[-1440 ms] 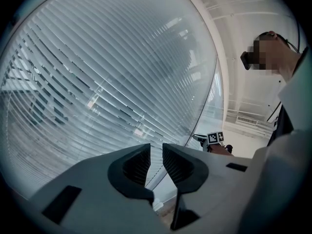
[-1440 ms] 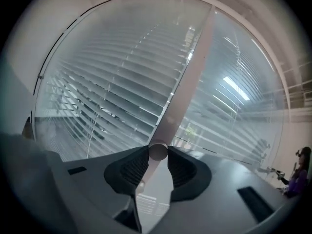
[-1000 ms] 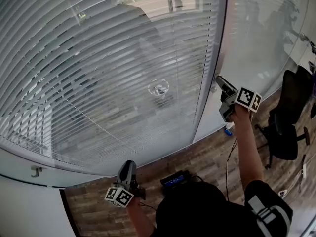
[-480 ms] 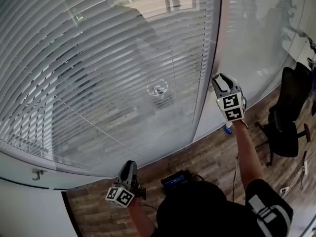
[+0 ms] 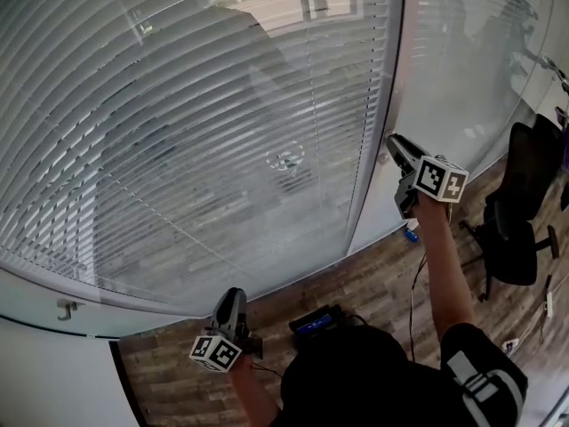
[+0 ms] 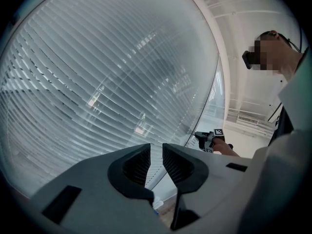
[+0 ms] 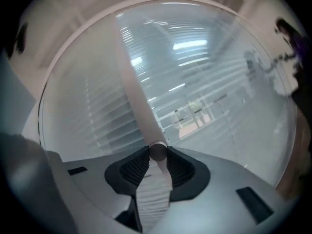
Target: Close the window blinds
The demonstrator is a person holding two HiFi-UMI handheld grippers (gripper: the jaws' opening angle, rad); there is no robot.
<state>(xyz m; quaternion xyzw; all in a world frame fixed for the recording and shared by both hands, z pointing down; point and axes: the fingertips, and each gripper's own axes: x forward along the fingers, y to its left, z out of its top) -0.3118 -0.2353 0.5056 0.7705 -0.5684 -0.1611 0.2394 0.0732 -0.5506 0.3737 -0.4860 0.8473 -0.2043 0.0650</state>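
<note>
Slanting white blind slats [image 5: 222, 123], partly open; knob [image 7: 157, 151] clamped in right gripper [image 5: 396, 144].

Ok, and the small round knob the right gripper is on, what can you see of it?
The knob is a small, short cylinder with a flat, dull grey round end face, metal by its look. It stands out from the pale upright frame post between the two glazed blind panels, its end facing the gripper's camera. The right gripper is closed on it, one dark ribbed pad against each side. Nothing else touches it, and no marking can be made out.
</note>
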